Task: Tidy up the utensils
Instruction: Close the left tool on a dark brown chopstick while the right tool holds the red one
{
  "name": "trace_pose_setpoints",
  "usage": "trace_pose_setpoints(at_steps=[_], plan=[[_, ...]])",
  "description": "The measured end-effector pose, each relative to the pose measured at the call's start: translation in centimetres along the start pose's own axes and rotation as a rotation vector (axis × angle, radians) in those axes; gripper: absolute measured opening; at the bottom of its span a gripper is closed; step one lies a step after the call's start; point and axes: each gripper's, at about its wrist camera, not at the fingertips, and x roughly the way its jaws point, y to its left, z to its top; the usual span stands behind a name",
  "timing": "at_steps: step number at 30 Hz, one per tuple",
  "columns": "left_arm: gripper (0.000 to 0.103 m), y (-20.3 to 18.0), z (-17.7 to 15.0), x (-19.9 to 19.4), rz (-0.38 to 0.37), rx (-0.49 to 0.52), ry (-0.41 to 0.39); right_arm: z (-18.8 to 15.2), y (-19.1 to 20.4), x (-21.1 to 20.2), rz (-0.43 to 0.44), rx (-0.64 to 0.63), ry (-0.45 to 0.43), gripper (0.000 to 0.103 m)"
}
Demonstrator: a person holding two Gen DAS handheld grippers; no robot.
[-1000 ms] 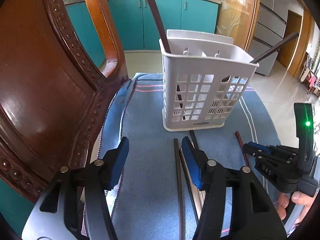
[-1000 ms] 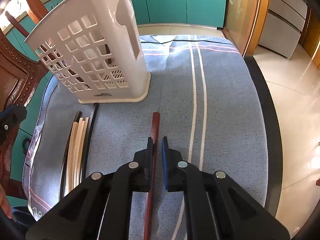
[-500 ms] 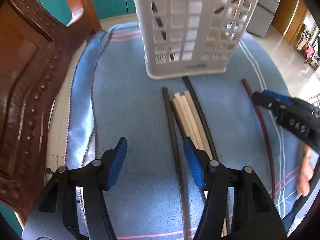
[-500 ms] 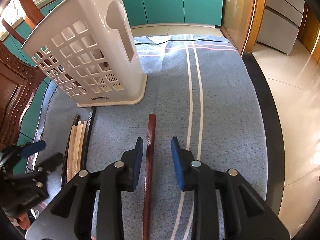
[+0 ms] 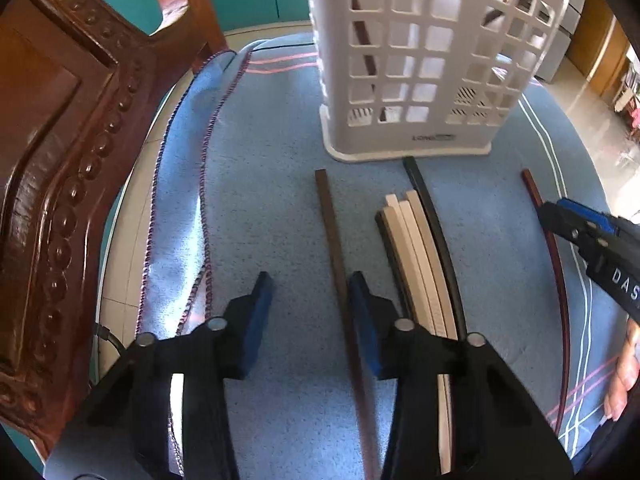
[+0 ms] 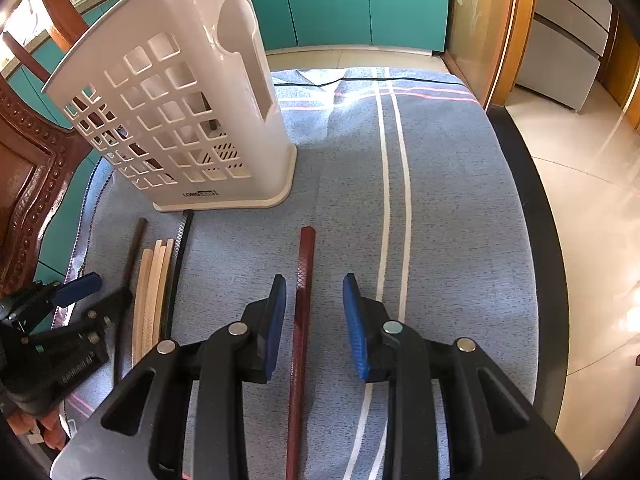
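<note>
Two grippers changed: the left gripper, now lower, is closing around the dark brown chopstick (not yet gripped); the right gripper has released the red chopstick, jaws parted.

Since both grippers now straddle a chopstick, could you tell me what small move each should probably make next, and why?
Probably finish closing. The left gripper is closing, a dark brown chopstick between its pads but not yet pinched. The right gripper stands open astride the red chopstick, which lies flat on the blue cloth. Both must be gripped before going to the white holder.
</note>
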Motion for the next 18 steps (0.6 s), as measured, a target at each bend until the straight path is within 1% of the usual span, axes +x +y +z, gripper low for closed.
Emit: trace_pose_setpoints(at_steps=[5,10,12,16,18], plan=[[0.041,-0.6,1.0,0.7,0.042,-0.006,-0.018,-0.1,0.5,0.4,-0.034,-0.016,0.003,0.03],[0.041,-0.9,1.8,1.5,0.076,-0.004,-0.037,-0.6,1.6,0.8,-0.093,-0.076,-0.003,0.03],[0.041,-1.3,2.1,1.6,0.085,-0.006,-0.041,-0.7,1.7,0.8,-0.104,-0.091,-0.006,0.03],[0.041,-1.4,2.1,1.8,0.099,0.003,-0.049,-0.9,1.9,0.7,-0.129,-0.109,-0.013,0.035],[0.041,-1.5,2.1,1.7,0.1,0.009,-0.052,-0.9,1.9,0.7,-0.134,-0.115,-0.016,0.036]])
